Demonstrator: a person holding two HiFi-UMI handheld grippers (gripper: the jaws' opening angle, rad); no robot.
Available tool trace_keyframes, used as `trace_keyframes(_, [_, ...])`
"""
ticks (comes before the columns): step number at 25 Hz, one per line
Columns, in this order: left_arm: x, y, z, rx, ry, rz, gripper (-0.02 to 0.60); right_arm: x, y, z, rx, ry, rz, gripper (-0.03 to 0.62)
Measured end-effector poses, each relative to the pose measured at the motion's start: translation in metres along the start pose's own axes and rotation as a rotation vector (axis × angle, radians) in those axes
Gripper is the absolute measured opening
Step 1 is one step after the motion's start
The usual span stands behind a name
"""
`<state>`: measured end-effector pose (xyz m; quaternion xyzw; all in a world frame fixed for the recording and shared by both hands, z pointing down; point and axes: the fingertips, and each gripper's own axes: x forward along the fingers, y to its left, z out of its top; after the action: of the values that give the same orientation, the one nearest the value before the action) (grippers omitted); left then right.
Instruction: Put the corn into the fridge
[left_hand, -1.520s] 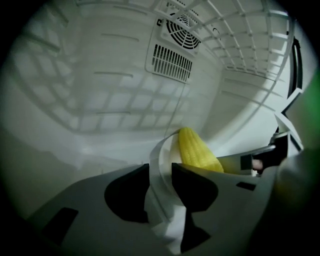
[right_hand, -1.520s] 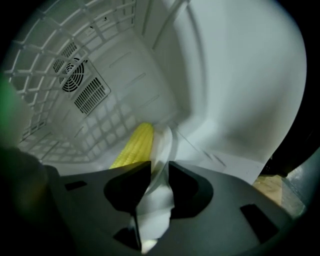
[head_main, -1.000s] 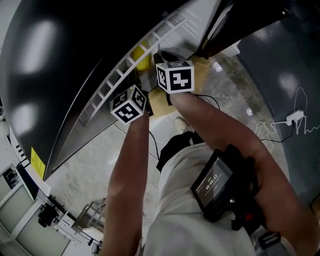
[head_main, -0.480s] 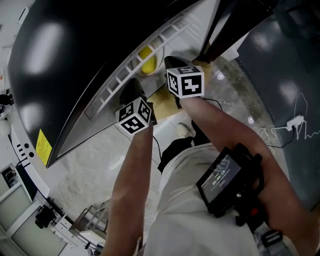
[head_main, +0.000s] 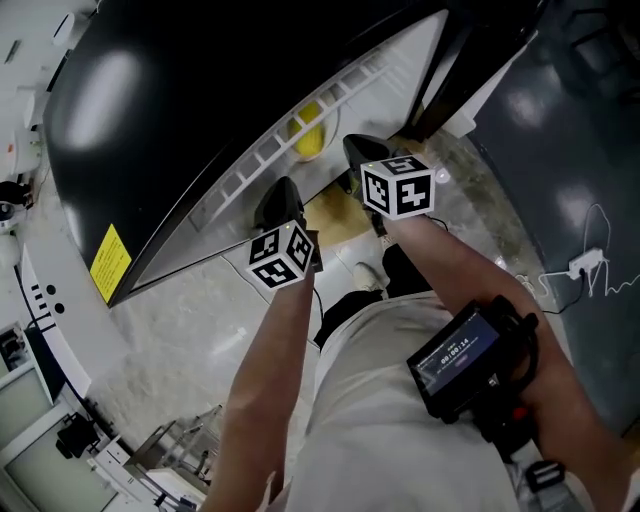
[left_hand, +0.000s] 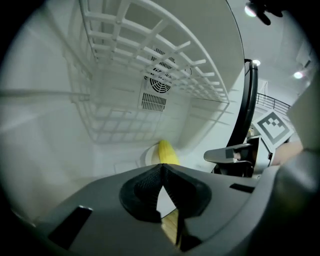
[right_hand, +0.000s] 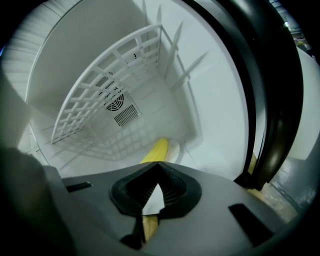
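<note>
Hand-held grippers, left (left_hand: 161, 168), right (right_hand: 159, 168), shut, empty; vent (left_hand: 159, 84) behind corn (left_hand: 168, 153) only in their views

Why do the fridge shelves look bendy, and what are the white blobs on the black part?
Left gripper view, right gripper view: wide-angle lenses bow the wire shelf. Head view: blobs are light glare on the glossy black panel.

A grey speckled floor (head_main: 190, 320) carries a wooden board (head_main: 335, 218), and a white plug (head_main: 582, 264) sits on the dark wall (head_main: 560, 150) at right.
</note>
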<state>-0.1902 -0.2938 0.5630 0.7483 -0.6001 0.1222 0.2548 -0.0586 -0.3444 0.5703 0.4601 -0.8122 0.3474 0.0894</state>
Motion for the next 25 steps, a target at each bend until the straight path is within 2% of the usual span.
trace_keyframes(7, [-0.02,-0.012,0.002,-0.013,-0.028,-0.056,0.008,-0.023,0.01,0.013,-0.095,-0.035,0.095,0.009])
trace_keyframes(14, [-0.043,-0.026,0.004,-0.029,-0.045,-0.115,0.008,-0.053,0.019,0.024,-0.13,-0.074,0.166,0.009])
trace_keyframes(20, [-0.062,-0.053,0.016,-0.012,-0.075,-0.221,0.008,-0.082,0.029,0.036,-0.193,-0.106,0.236,0.009])
trace_keyframes(25, [-0.076,-0.06,0.034,0.018,-0.118,-0.287,0.008,-0.097,0.038,0.05,-0.221,-0.143,0.287,0.009])
